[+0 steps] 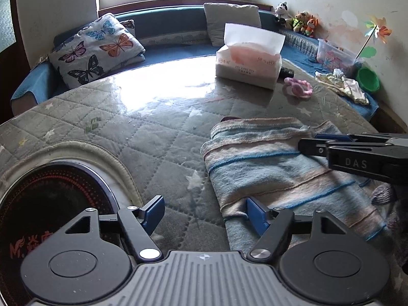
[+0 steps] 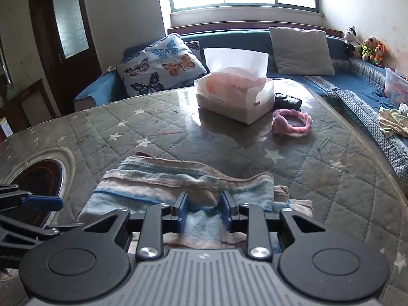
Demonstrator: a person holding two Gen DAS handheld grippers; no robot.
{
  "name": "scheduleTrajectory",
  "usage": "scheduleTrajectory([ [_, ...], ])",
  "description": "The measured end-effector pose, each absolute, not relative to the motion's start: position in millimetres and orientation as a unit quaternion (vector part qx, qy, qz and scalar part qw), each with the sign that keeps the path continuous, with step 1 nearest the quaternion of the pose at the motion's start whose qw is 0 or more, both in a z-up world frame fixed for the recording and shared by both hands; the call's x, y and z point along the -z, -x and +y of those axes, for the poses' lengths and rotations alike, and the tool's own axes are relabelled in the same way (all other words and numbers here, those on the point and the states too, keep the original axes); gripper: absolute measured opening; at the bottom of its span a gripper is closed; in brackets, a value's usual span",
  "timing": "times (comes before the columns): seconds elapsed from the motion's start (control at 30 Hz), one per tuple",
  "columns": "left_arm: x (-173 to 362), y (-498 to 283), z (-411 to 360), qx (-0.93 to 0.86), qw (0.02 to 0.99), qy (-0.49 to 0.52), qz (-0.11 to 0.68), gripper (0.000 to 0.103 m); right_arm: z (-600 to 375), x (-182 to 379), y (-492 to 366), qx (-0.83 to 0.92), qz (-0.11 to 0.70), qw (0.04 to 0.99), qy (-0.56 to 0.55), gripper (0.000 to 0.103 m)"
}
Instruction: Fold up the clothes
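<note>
A striped blue, pink and cream knitted garment (image 1: 275,163) lies folded on the quilted table cover; it also shows in the right wrist view (image 2: 163,181). My left gripper (image 1: 205,214) is open wide at the garment's near left edge, its right finger (image 1: 256,215) over the cloth, its left finger over the bare cover. My right gripper (image 2: 205,210) is open, its jaws standing over a raised fold of the garment without closing on it. It also shows from the side in the left wrist view (image 1: 313,144). The left gripper shows at the left edge of the right wrist view (image 2: 43,202).
A tissue pack (image 2: 229,97), a pink hair band (image 2: 292,122) and a black object (image 2: 288,100) lie at the table's far side. A round black hotplate (image 1: 51,216) is set into the table at the left. A blue sofa (image 1: 178,48) with cushions lies beyond.
</note>
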State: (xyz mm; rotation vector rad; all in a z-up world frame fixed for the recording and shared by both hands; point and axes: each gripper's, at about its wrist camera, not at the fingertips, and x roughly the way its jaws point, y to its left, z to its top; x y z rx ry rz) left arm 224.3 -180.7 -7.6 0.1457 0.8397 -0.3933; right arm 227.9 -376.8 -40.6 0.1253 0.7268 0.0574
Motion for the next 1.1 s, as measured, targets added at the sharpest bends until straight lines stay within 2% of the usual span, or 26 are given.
scheduleTrajectory([
  [0.23, 10, -239, -189, 0.175, 0.897, -0.09, 0.395, 0.075, -377, 42, -231, -0.03, 0.358, 0.932, -0.053, 0.034],
  [0.33, 14, -246, -192, 0.169, 0.898, -0.094, 0.396, 0.078, -376, 43, -235, -0.031, 0.36, 0.931, -0.049, 0.038],
  [0.47, 10, -247, -191, 0.169, 0.9, -0.092, 0.392, 0.077, -372, 42, -239, -0.034, 0.362, 0.931, -0.035, 0.047],
  [0.73, 15, -257, -191, 0.158, 0.901, -0.097, 0.393, 0.087, -367, 42, -242, -0.033, 0.366, 0.93, -0.015, 0.049],
  [1.1, 18, -271, -187, 0.145, 0.903, -0.095, 0.393, 0.088, -355, 36, -221, -0.045, 0.368, 0.929, 0.019, 0.052],
])
